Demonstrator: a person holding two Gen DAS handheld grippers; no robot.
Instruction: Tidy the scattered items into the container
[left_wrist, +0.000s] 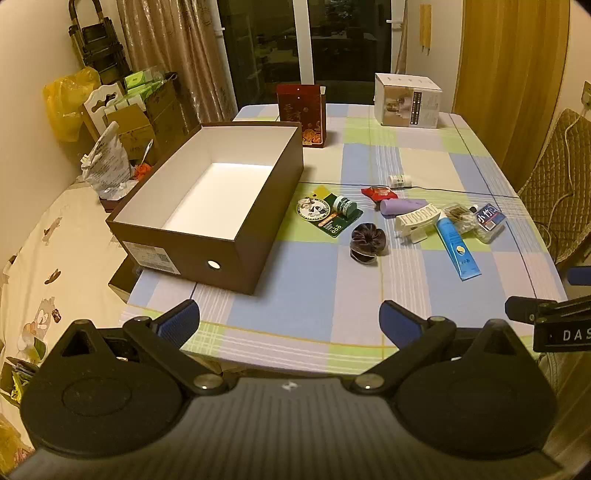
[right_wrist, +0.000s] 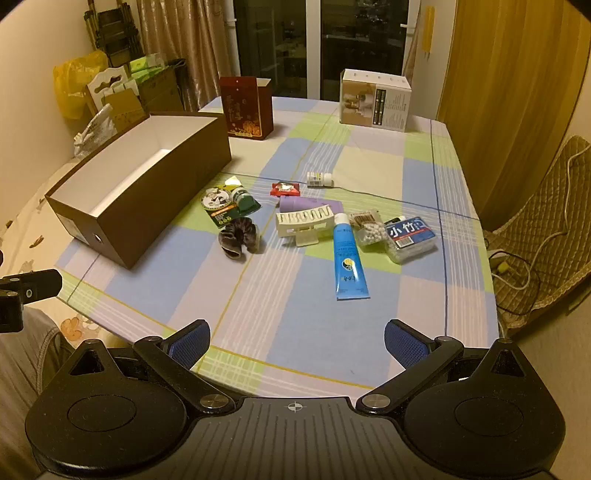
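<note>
Left wrist view: left gripper (left_wrist: 289, 319) hovering at the near edge of the bench (left_wrist: 314, 295), fingers (left_wrist: 181, 321) spread wide, holding nothing. Brown box (left_wrist: 236, 254) open and empty to the left, white inside. Scattered items just right of it: dark scrunchie (left_wrist: 367, 240), green card pack (left_wrist: 330, 214), red packet (left_wrist: 378, 192), purple tube (left_wrist: 404, 206), white clip (left_wrist: 417, 221), blue tube (left_wrist: 458, 251), cotton swab box (left_wrist: 487, 221), small bottle (left_wrist: 400, 181). Right wrist view: right gripper (right_wrist: 297, 343) likewise back at the near edge, fingers (right_wrist: 404, 343) wide apart and empty; blue tube (right_wrist: 347, 258) nearest ahead, scrunchie (right_wrist: 238, 236) beside the box (right_wrist: 147, 221). Step in hand, by the look of it: the very start, nothing yet in the box. Next move likely a reach forward and down to a near item, closing on it, then a carry over the box rim.
</note>
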